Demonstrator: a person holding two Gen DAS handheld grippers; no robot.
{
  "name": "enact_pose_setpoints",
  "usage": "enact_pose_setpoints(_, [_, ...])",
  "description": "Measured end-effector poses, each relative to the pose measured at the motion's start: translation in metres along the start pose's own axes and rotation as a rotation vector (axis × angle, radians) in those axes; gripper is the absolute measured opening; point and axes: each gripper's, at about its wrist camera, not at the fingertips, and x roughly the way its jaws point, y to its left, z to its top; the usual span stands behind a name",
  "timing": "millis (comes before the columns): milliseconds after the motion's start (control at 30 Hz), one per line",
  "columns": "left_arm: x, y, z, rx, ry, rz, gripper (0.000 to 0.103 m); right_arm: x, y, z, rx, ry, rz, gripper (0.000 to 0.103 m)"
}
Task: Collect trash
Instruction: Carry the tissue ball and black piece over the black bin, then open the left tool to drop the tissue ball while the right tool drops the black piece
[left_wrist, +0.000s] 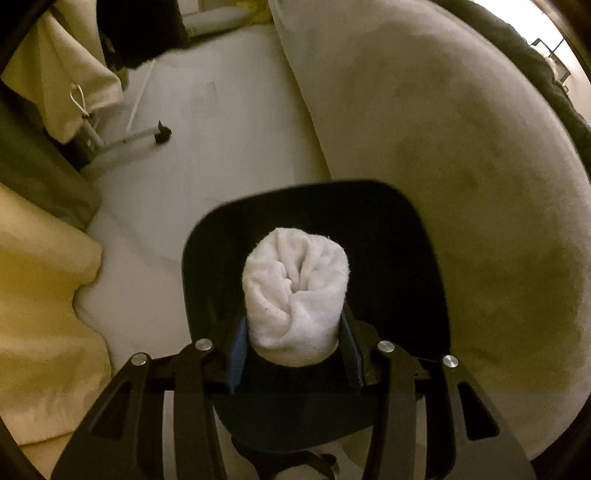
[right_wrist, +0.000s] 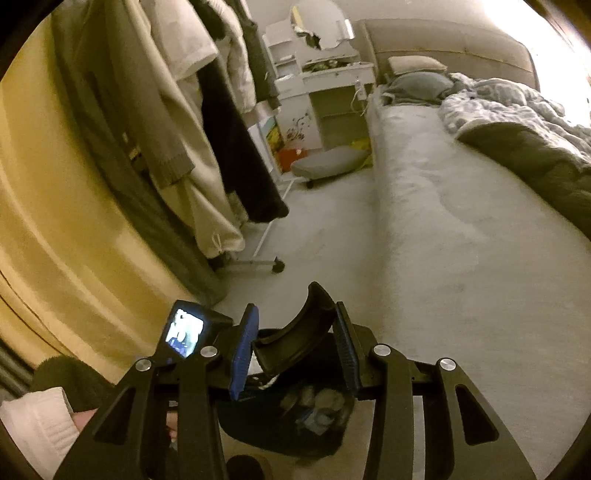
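Left wrist view looks steeply down, close over the bin (left_wrist: 424, 258) — right wrist view faces the bed (right_wrist: 461, 221).

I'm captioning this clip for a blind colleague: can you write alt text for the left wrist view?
The left tongs hold a rolled white terry cloth wad directly above the dark open mouth of a black plastic trash bin. Around it lie a pale floor, a grey plush bed edge and hanging cream clothes.
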Motion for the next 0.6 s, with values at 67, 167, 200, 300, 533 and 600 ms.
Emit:
enact_pose_setpoints(67, [0.007, 0.003, -0.002, -0.014, 0.022, -0.015, 0.05, 0.009, 0.004, -0.001, -0.008, 0.018, 0.004, 0.042])
enact_pose_setpoints(167, [0.013, 0.007, -0.007, -0.018, 0.048, -0.017, 0.055, 0.024, 0.009, -0.003, -0.011, 0.048, 0.012, 0.042])
enact_pose_setpoints(200, [0.015, 0.008, -0.007, -0.018, 0.053, -0.017, 0.057, 0.03, 0.01, -0.003, -0.012, 0.059, 0.013, 0.042])
enact_pose_setpoints(300, [0.013, 0.016, -0.01, -0.016, 0.053, -0.022, 0.072, 0.046, 0.013, -0.005, -0.016, 0.096, 0.012, 0.042])
enact_pose_setpoints(533, [-0.01, 0.035, -0.013, -0.018, -0.016, -0.005, 0.075, 0.084, 0.02, -0.014, -0.032, 0.174, -0.003, 0.042])
enact_pose_setpoints(600, [-0.022, 0.04, -0.014, -0.012, -0.05, 0.0, 0.075, 0.095, 0.022, -0.018, -0.038, 0.199, -0.01, 0.042])
